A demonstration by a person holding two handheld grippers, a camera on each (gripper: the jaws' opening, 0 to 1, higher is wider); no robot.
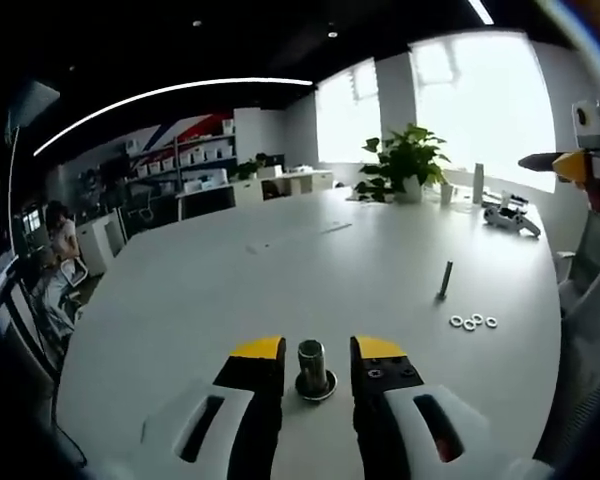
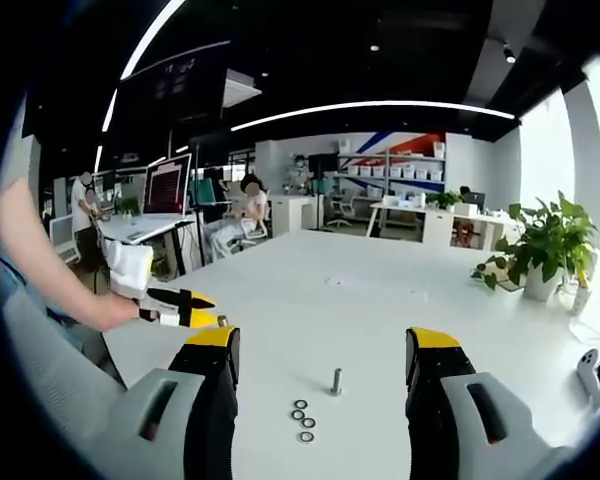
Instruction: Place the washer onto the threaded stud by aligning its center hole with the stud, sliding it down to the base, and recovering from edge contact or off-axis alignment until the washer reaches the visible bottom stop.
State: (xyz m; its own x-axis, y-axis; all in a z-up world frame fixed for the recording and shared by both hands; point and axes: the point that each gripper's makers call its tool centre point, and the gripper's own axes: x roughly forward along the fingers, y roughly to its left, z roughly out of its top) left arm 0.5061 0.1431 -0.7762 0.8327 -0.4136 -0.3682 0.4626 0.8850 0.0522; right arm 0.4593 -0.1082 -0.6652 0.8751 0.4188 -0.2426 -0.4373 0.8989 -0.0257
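A thin threaded stud point(image 1: 445, 280) point(image 2: 336, 381) stands upright on the white table point(image 1: 280, 280) point(image 2: 360, 300). Several loose washers point(image 1: 473, 322) point(image 2: 303, 420) lie flat beside its base, none on it. My left gripper point(image 1: 318, 348) is open low over the table, and a short metal cylinder with a flanged base point(image 1: 315, 370) stands between its jaws with a gap on each side. In the right gripper view the left gripper point(image 2: 185, 305) is held by a hand at the table's left edge. My right gripper point(image 2: 325, 340) is wide open and empty, with the stud and washers ahead between its jaws.
A potted plant point(image 1: 405, 160) point(image 2: 545, 245) and a white controller point(image 1: 510, 218) point(image 2: 598, 372) sit toward the window side of the table. The right gripper point(image 1: 580, 165) hangs high at the right edge. People sit at desks point(image 2: 245, 205) beyond the table.
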